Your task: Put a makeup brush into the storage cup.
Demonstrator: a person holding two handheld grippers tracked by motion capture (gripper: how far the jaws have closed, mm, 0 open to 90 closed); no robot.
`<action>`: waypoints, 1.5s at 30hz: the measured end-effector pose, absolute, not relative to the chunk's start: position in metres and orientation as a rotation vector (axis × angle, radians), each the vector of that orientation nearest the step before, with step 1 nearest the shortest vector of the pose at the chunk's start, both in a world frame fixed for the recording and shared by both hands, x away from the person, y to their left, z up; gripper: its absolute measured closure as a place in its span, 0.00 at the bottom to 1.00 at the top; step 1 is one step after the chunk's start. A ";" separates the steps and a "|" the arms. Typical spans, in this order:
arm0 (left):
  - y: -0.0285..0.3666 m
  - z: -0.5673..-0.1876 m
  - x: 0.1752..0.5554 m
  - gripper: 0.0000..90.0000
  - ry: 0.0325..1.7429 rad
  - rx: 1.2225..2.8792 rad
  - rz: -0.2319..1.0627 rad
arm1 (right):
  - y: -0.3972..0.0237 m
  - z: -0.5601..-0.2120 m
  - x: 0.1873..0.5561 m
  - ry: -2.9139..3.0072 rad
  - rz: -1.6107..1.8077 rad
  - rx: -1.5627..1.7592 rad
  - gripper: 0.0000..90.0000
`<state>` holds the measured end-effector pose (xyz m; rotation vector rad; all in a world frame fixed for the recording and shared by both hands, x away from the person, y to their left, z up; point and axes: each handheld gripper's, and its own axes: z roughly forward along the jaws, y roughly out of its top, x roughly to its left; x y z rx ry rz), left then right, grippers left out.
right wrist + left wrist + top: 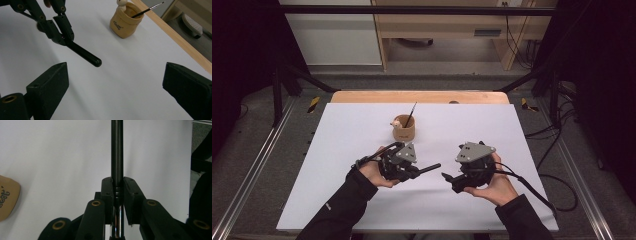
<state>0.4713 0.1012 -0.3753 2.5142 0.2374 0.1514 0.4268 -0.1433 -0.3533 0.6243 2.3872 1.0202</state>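
Left gripper [428, 168] is clamping one black pen [83, 54]; right gripper [446, 177] is gaping wide, holding nothing. One tan cup [404, 128] is holding one brush [410, 115].

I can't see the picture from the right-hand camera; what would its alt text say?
Seen from the right tool, whose two black jaws stand wide apart over a white table, the left tool grips a black pen that points toward the camera. Behind stands a tan pot holding a thin brush.
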 end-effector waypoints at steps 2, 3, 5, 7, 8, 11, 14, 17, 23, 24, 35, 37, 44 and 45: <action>0.101 -0.375 0.471 0.87 0.230 2.519 0.145 | -0.141 -0.353 0.426 2.400 1.008 0.611 0.08; 0.101 -0.374 0.471 0.87 0.227 2.522 0.145 | -0.140 -0.352 0.426 2.407 0.997 0.599 0.08; 0.101 -0.374 0.472 0.87 0.223 2.525 0.141 | -0.137 -0.352 0.425 2.419 0.983 0.580 0.08; 0.101 -0.374 0.472 0.87 0.221 2.527 0.134 | -0.135 -0.352 0.425 2.426 0.977 0.570 0.08; 0.101 -0.374 0.472 0.87 0.220 2.527 0.133 | -0.134 -0.352 0.425 2.436 0.964 0.559 0.09; 0.101 -0.374 0.473 0.87 0.212 2.530 0.120 | -0.131 -0.352 0.425 2.446 0.942 0.539 0.09; 0.100 -0.374 0.475 0.87 0.204 2.540 0.108 | -0.127 -0.352 0.424 2.464 0.919 0.513 0.10; 0.099 -0.374 0.476 0.87 0.206 2.544 0.095 | -0.123 -0.353 0.423 2.478 0.911 0.485 0.11; 0.097 -0.373 0.478 0.87 0.193 2.552 0.064 | -0.119 -0.355 0.422 2.501 0.900 0.461 0.11; 0.097 -0.373 0.478 0.87 0.189 2.561 0.061 | -0.118 -0.355 0.422 2.506 0.898 0.442 0.11; 0.093 -0.366 0.480 0.87 0.168 2.592 0.035 | -0.107 -0.356 0.418 2.528 0.821 0.334 0.16; 0.092 -0.365 0.481 0.87 0.170 2.597 0.027 | -0.105 -0.357 0.418 2.530 0.793 0.308 0.18; 0.090 -0.365 0.483 0.87 0.171 2.593 0.007 | -0.098 -0.360 0.417 2.540 0.731 0.235 0.23; 0.089 -0.364 0.482 0.87 0.168 2.597 0.005 | -0.097 -0.359 0.417 2.544 0.723 0.221 0.24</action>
